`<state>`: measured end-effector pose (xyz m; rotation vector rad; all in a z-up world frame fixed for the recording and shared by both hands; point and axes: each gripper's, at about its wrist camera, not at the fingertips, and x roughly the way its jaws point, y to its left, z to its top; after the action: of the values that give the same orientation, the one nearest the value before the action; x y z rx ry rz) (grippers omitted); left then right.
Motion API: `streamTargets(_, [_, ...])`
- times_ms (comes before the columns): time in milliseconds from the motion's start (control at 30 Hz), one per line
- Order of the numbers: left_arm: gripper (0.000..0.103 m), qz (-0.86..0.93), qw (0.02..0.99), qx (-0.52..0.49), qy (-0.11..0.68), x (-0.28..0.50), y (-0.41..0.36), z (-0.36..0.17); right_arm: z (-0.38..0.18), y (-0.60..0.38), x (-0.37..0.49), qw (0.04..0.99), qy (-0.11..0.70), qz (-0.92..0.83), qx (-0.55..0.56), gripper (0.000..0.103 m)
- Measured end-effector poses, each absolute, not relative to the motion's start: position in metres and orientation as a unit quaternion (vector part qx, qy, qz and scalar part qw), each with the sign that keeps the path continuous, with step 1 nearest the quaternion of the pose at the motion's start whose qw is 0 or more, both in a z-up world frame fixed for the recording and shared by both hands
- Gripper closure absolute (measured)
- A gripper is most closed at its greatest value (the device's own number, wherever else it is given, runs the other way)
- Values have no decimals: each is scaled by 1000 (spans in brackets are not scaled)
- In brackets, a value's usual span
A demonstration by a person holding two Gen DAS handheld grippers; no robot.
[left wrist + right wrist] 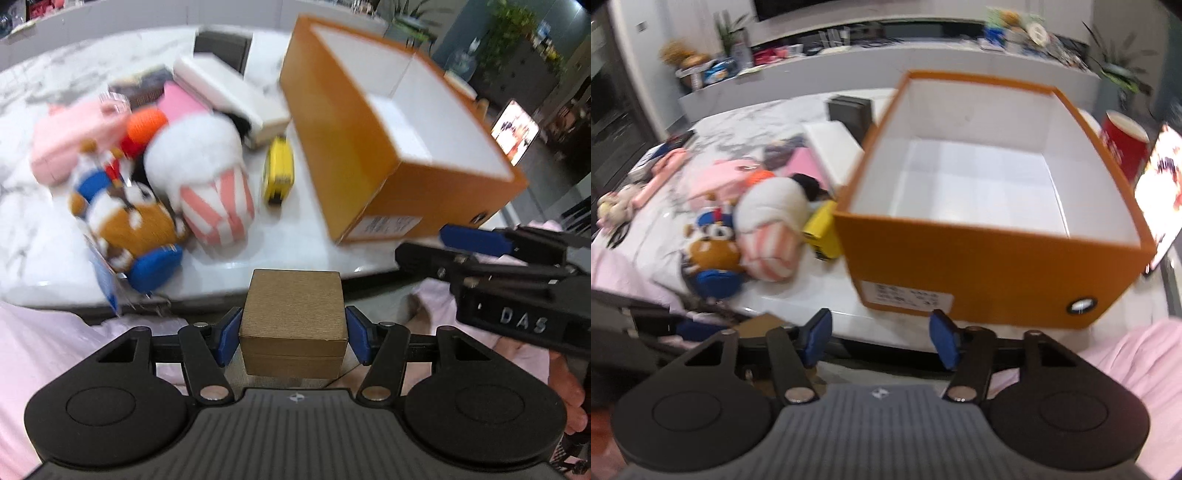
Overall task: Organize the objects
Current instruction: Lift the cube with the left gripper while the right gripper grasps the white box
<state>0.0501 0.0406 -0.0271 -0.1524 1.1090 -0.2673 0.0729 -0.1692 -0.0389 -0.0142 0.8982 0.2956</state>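
A marble table (55,85) carries everything, with pink cloth at its near edge. The largest thing on it is an orange box (997,258) with a white inside, open at the top and holding nothing that shows; a printed label sits on its near wall. Left of the box lies a heap of soft toys: a white plush in a pink-striped cup (207,177), a brown and blue plush (129,229) and a pink plush (70,144) behind them. A flat white box (229,88) lies behind the heap, and a small yellow toy (277,173) lies between the striped plush and the orange box.

The left gripper (293,334) is closed on a small gold box (293,325), its blue pads pressing both sides, held just off the table's near edge. The right gripper (881,338) hangs before the orange box with its fingers spread apart and nothing between them.
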Motion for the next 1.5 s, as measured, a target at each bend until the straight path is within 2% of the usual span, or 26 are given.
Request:
streamTargets(67, [36,-125,851,-73,505,43,45,-8,-26,-166,70,892,425,156,-15,50])
streamTargets(267, [36,-111,882,-58,453,75,64,9,8,-152,79,896,395,197,-48,53])
streamTargets(567, [36,-70,911,-39,404,130,105,14,25,-106,154,880,389,241,-129,53])
streamTargets(1033, [36,-37,924,-69,374,217,147,-17,-43,-17,289,834,468,231,-179,51])
streamTargets(1267, [36,-39,922,-75,378,227,157,-30,-69,-7,311,836,483,189,-181,39])
streamTargets(1500, [36,-45,920,-80,381,229,156,-33,-76,-2,324,833,494,163,-190,35])
